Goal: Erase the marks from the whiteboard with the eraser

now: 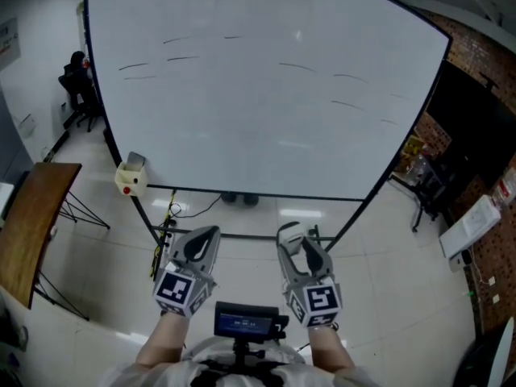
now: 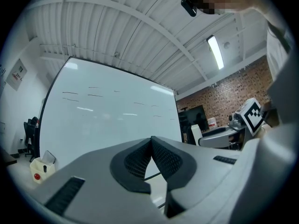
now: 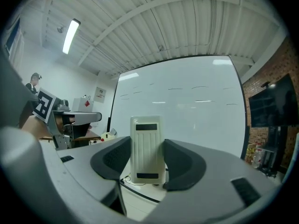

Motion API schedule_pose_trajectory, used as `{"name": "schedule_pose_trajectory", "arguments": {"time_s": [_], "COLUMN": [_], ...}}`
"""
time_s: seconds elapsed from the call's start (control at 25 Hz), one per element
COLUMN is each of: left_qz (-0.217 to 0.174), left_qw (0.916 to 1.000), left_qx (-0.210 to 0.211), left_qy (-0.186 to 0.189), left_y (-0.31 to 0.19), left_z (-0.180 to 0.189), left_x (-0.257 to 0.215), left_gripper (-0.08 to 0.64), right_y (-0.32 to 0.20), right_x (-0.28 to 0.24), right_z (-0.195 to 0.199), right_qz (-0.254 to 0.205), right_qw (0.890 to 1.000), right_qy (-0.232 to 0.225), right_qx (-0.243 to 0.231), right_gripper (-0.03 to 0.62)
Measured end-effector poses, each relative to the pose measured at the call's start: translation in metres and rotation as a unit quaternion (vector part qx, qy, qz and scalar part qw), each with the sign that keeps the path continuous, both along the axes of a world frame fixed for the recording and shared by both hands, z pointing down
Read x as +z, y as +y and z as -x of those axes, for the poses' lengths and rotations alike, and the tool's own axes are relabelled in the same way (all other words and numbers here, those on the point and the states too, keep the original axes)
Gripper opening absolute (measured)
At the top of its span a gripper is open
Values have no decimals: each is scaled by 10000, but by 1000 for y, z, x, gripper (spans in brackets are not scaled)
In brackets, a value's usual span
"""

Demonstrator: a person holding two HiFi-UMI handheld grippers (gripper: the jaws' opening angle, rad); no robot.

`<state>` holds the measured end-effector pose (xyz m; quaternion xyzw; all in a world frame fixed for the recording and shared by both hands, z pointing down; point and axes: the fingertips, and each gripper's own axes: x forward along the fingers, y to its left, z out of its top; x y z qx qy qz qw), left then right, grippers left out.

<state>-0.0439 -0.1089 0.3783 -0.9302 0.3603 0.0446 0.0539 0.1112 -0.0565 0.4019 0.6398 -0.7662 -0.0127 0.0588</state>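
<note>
Several marks to wipe, eraser ready in the right claw

One cream-white eraser (image 3: 147, 148) stands upright between the jaws of the right gripper (image 1: 300, 247). The jaws are closed on its two long sides, and the ribbed back of the eraser faces the camera of that gripper. The whiteboard (image 1: 266, 151) is well apart from it, straight ahead. The marks (image 1: 182, 58) are short dark strokes only in the upper part of the board, one group at the left and one at the right; the lower part looks clean.

In my judgement the step in hand is to bring the eraser to the board. To do it well, the person should step closer, raise the right gripper to the level of the strokes, and turn it so that the felt side lies flat on the surface, not on one edge. Then wipe along each stroke with even pressure, one group after the other.

Both grippers are low in front of the body, side by side, pointing forward to the board. The left gripper (image 1: 201, 242) has its jaws shut together, pad against pad, with nothing between them. A small cream box (image 1: 131, 177) sits at the lower left edge of the board.
</note>
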Motion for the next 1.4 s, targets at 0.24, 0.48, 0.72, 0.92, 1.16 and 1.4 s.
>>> {"name": "schedule_pose_trajectory", "arguments": {"time_s": [0.24, 0.48, 0.72, 0.92, 1.16, 1.4], "left_qz": [48, 55, 62, 104, 94, 23], "left_qw": [9999, 9998, 9997, 9998, 9996, 9998], "left_qx": [93, 179, 227, 176, 218, 150], "left_qy": [37, -9, -26, -90, -139, -114], "left_y": [-1, 1, 6, 8, 11, 10], "left_z": [-2, -9, -14, -14, -20, -20], "left_x": [-1, 1, 0, 5, 4, -2], "left_gripper": [2, 2, 2, 2, 2, 2], "right_y": [-5, -2, 2, 5, 9, 11], "right_x": [-3, -5, -8, -3, -9, -8], "right_z": [0, -3, -7, -11, -19, -26], "right_qz": [-93, 4, 18, -17, -155, -175], "right_qw": [9999, 9999, 9999, 9999, 9994, 9991], "right_qy": [66, 37, 44, 40, -65, -91], "right_qx": [47, 109, 133, 127, 305, 377], "right_gripper": [225, 225, 224, 224, 224, 224]}}
